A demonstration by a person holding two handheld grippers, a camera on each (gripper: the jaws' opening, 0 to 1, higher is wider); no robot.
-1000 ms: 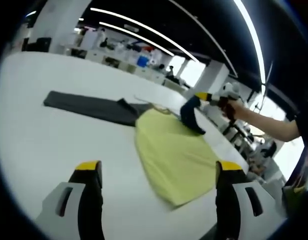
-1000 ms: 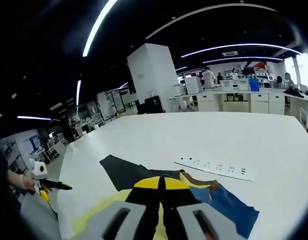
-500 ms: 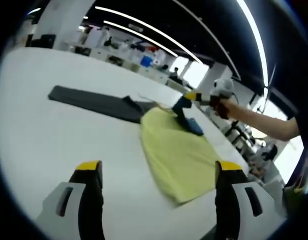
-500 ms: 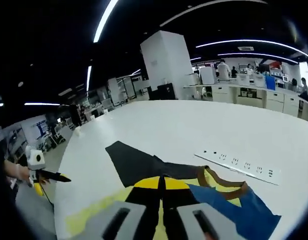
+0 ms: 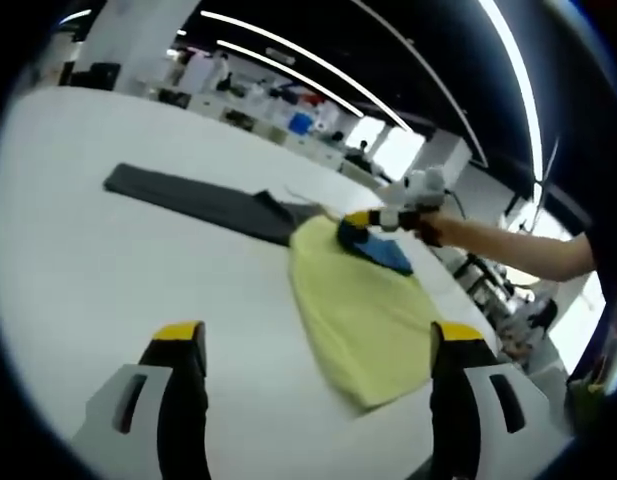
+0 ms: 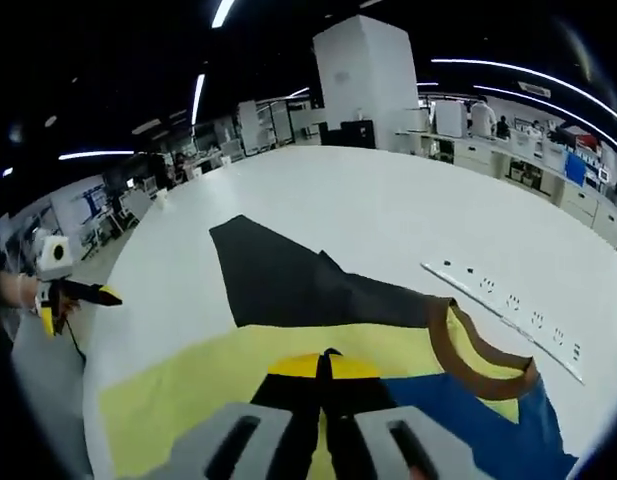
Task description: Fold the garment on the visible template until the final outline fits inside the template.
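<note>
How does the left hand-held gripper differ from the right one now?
The left hand-held gripper is open, jaws wide apart, holding nothing; the right hand-held gripper is shut on the blue fabric. The left is over bare white table; the right is low over the yellow sheet. Both have yellow tips.

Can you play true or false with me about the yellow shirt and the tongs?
1. The yellow garment lies on a white table. True.
2. The left tongs are pinching the yellow cloth. False: their jaws stand wide apart over the table with nothing between them.
3. The right tongs are closed on the garment's blue part. True.
4. A dark grey template lies beside the yellow garment. True.
5. The power strip sits on top of the garment. False: it lies on the bare table, apart from the cloth.
</note>
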